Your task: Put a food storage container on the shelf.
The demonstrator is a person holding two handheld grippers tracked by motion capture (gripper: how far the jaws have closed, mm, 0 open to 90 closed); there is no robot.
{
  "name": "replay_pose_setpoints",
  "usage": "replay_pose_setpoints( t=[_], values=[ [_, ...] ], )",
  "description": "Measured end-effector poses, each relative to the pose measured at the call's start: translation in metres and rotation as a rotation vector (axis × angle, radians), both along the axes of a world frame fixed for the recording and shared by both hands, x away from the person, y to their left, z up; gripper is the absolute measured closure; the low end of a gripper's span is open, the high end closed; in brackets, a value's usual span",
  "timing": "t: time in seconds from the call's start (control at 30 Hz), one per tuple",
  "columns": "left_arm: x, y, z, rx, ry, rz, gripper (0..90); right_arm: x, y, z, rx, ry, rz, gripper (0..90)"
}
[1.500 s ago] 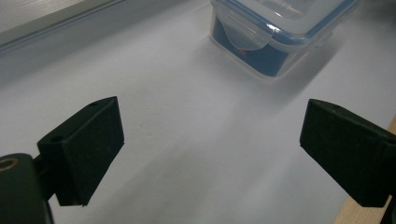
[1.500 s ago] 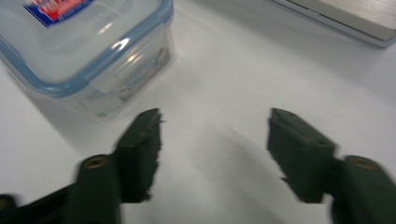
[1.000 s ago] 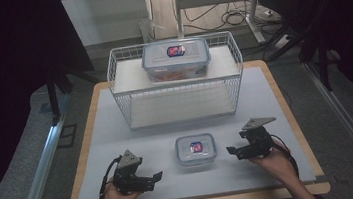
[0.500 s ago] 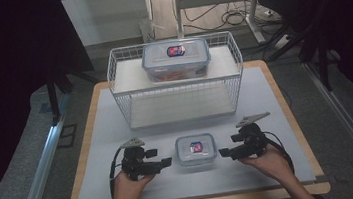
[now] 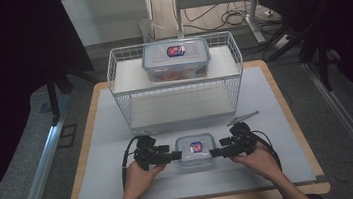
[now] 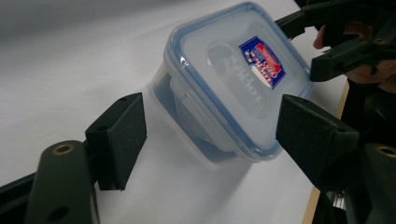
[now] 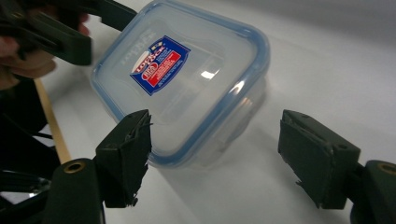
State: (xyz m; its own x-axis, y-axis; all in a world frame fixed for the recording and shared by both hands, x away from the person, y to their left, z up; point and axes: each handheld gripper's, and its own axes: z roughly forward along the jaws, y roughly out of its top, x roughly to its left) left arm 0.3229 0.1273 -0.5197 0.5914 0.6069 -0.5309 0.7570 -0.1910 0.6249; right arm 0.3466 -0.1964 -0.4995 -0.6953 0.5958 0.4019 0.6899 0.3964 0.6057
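Item: small clear food container (image 5: pixel 196 149) with blue-rimmed snap lid and red-and-blue label, standing flat on the white desk (image 5: pixel 100 153) near the middle of its near edge. Item: left tool (image 5: pixel 175 156), held in the person's left hand (image 5: pixel 140 174), lying level at the container's left side; its jaws have just been closing, yet in the left gripper view they stand spread, one pad (image 6: pixel 119 135) off the container (image 6: pixel 233 79) on the bare desk surface, the other pad (image 6: pixel 313 133) just at the lid's corner, contact not clear. Item: right tool (image 5: pixel 215 152), held in the right hand (image 5: pixel 257 160), lying level at the container's right side, facing the left tool across it; its jaws have likewise just been closing and stand spread in the right gripper view, one pad (image 7: pixel 128 149) close against the lid rim of the container (image 7: pixel 187 79), the other pad (image 7: pixel 313 154) well apart over bare desk. Neither tool pinches the container. Item: white wire basket (image 5: pixel 235 80), at the far middle of the desk, beyond the small container. Item: larger clear lidded container (image 5: pixel 176 59), same label type, sitting at the top of the basket toward its far side. Black cables trail from both tools toward the near edge.
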Motion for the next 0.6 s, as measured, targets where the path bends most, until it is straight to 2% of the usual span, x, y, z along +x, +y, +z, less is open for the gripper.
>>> replay_pose_setpoints(
  t=[0.07,0.3,0.43,0.6],
  values=[
    [0.005,-0.006,-0.005,0.019,0.015,-0.016,24.4,0.002,0.001,-0.001,0.008,0.016,0.004,24.8],
    [0.011,-0.015,-0.011,-0.044,0.073,-0.044,23.5,0.011,0.006,-0.009,0.047,0.085,0.023,25.6],
    [0.015,-0.018,-0.013,-0.043,0.090,-0.059,21.1,0.011,0.010,-0.009,0.058,0.102,0.033,27.6],
    [0.014,-0.017,-0.013,-0.052,0.113,-0.056,22.9,0.012,0.009,-0.009,0.065,0.115,0.023,31.6]
  ],
)
